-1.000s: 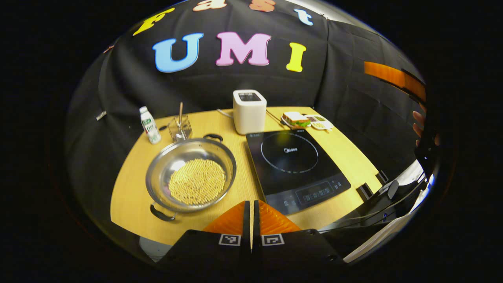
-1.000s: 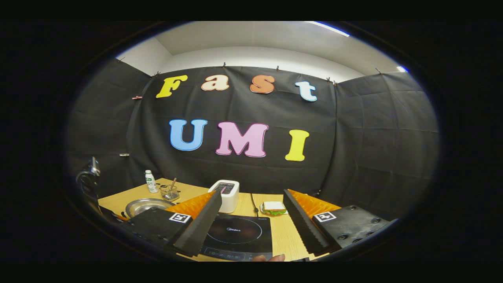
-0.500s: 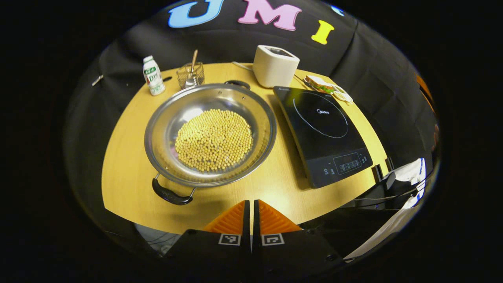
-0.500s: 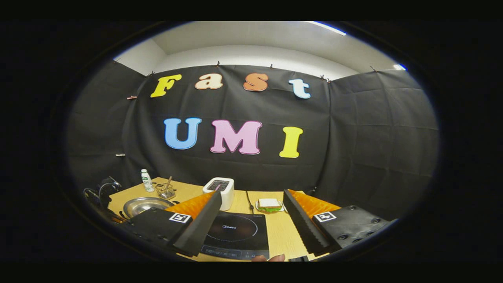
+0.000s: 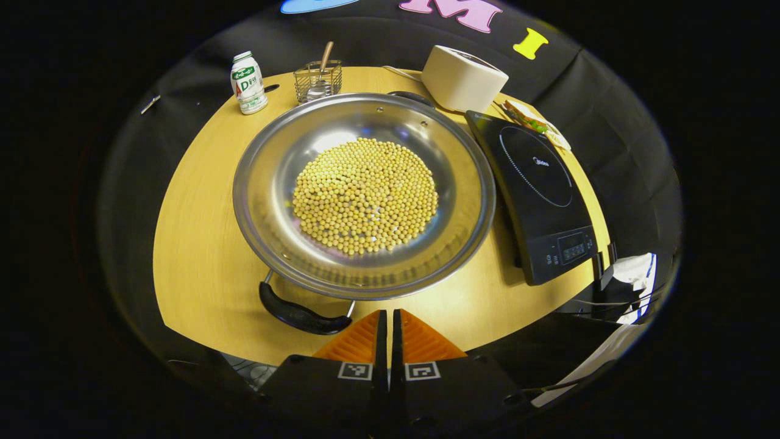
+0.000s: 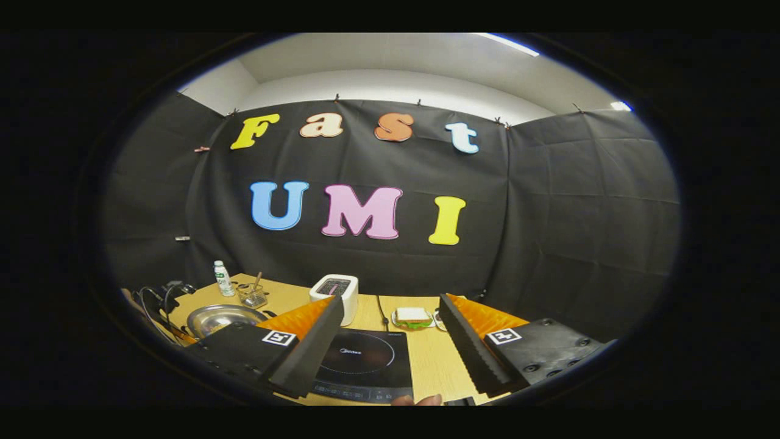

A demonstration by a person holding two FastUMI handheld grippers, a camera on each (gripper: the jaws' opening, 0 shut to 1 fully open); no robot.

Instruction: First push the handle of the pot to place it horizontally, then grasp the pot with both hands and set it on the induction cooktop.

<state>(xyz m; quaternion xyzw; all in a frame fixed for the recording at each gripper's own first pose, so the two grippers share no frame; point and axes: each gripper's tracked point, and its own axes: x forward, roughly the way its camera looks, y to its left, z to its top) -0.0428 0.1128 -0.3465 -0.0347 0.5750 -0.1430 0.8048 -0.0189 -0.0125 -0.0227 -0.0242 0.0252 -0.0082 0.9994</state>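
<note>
Item 1: brand mark (image 5: 541, 161) on your induction cooktop (image 5: 548, 207), too small to read. Item 2: square coded markers (image 5: 356, 371), your left gripper (image 5: 390, 314).

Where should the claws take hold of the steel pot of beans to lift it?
Take the steel pot by its two black loop handles, one claw on each: the near handle and the far handle. They sit on opposite sides of the rim. The bowl is wide, smooth and full of soybeans, so an even lift probably avoids spilling.
</note>
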